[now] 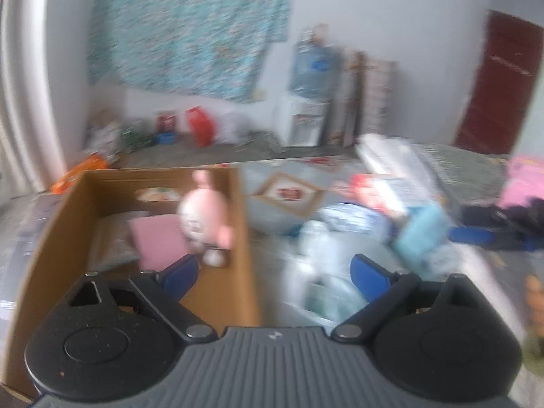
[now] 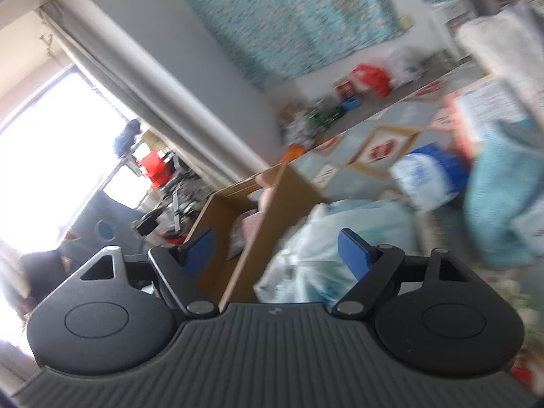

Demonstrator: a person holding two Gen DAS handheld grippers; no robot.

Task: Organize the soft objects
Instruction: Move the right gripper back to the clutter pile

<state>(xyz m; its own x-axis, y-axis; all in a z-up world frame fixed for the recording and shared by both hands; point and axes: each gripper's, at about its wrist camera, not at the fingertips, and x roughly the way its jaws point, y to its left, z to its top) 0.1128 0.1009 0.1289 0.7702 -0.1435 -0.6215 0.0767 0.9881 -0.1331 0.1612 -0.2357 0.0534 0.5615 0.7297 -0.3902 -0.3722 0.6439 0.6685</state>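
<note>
A brown cardboard box (image 1: 238, 224) stands open at the left. Inside it a pink plush toy (image 1: 204, 217) stands beside a pink cloth (image 1: 158, 241) and a grey cloth (image 1: 112, 241). My left gripper (image 1: 275, 277) is open above the box's right wall, with nothing between its blue pads. Right of the box lies a pale plastic-wrapped bundle (image 1: 323, 265) and a teal towel (image 1: 421, 234). In the right wrist view my right gripper (image 2: 277, 255) is open and empty over the box wall (image 2: 268, 224) and the pale bundle (image 2: 323, 244). The teal towel (image 2: 503, 190) lies at the right.
A blue-and-white bag (image 1: 353, 219) and stacked packets (image 1: 391, 170) lie on a patterned cover (image 1: 289, 197). Dark clothing (image 1: 510, 221) sits at the far right. A water dispenser (image 1: 306, 102) and red bags (image 1: 200, 125) stand by the far wall. A bright window (image 2: 51, 156) is at the left.
</note>
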